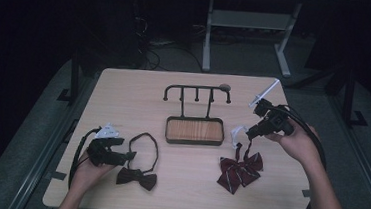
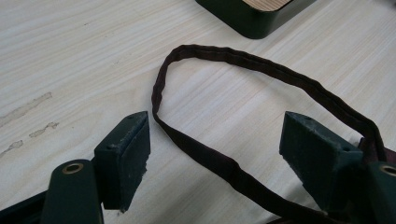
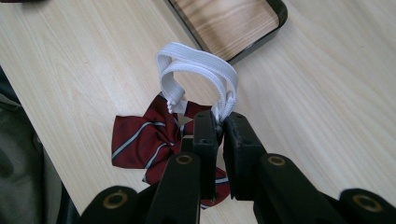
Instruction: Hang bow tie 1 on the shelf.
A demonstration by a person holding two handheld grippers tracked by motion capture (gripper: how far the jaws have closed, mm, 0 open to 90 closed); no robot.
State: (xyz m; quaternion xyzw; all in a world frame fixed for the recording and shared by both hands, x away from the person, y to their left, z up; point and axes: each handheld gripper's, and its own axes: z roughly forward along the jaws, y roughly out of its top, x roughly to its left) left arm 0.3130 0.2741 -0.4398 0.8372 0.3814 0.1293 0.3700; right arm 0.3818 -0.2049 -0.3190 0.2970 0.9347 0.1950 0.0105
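A dark red striped bow tie (image 1: 240,171) lies right of centre, its white elastic band (image 3: 198,63) lifted into a loop. My right gripper (image 3: 220,123) is shut on that white band, above the bow (image 3: 144,135); from the high view it (image 1: 250,133) sits just right of the stand. A dark brown bow tie (image 1: 137,177) lies at the front left with its neck strap (image 2: 243,70) looped on the table. My left gripper (image 2: 217,140) stands open, one run of the strap passing between its jaws untouched. A black hook stand with a wooden tray base (image 1: 194,130) sits mid-table.
The pale wooden table (image 1: 124,94) ends close behind the stand. Black cables trail from both grippers over the table's side edges. A desk frame (image 1: 249,34) stands on the dark floor beyond.
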